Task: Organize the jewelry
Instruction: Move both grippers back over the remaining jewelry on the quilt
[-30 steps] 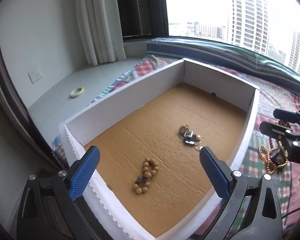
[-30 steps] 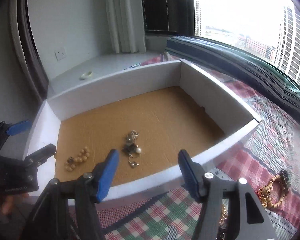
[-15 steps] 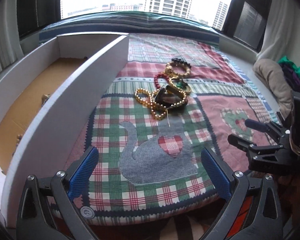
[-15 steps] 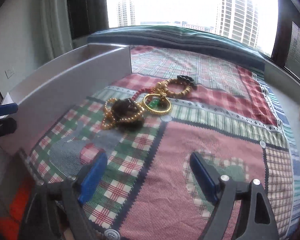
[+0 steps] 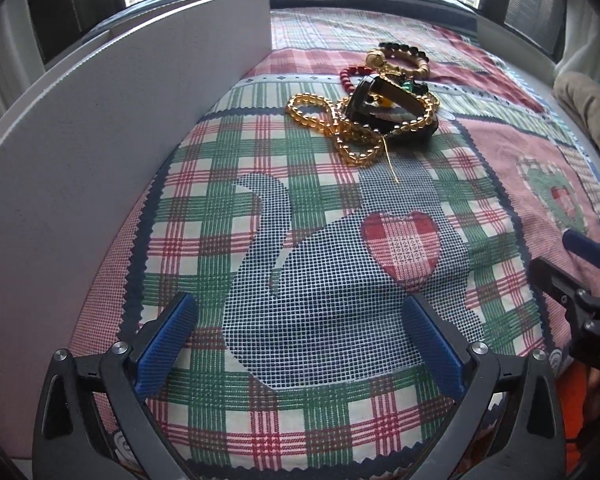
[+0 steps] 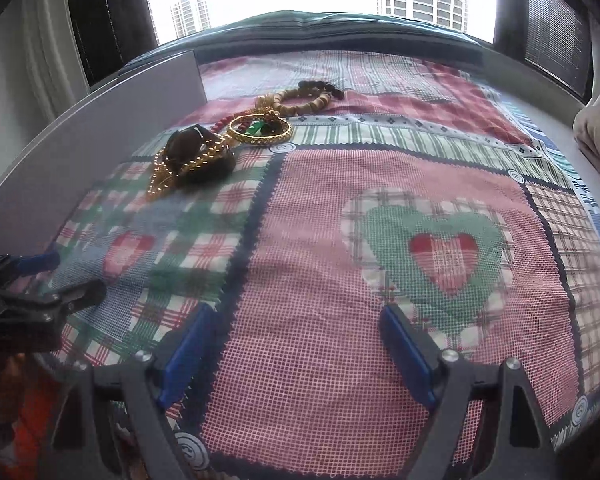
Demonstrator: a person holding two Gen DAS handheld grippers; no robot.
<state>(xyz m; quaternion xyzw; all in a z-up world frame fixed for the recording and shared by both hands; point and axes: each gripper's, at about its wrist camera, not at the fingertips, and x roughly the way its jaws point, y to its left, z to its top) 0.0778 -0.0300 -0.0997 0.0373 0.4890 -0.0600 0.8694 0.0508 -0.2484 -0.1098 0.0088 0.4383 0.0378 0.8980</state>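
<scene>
Gold-bead jewelry pile (image 5: 374, 108) lies on quilt (image 5: 340, 280), well ahead of both grippers; L (image 5: 300, 344) & R (image 6: 296, 344) jaws wide open, empty.

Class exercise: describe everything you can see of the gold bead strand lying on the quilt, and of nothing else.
The gold bead strand is a long string of small, shiny, translucent amber-gold beads, looped and twisted in slack curves. It lies flat on the patchwork quilt, near the white box wall without touching it. Part of it drapes over a dark bangle in the jewelry pile. A thin gold thread trails from it onto the cloth. Neither gripper touches it.
</scene>
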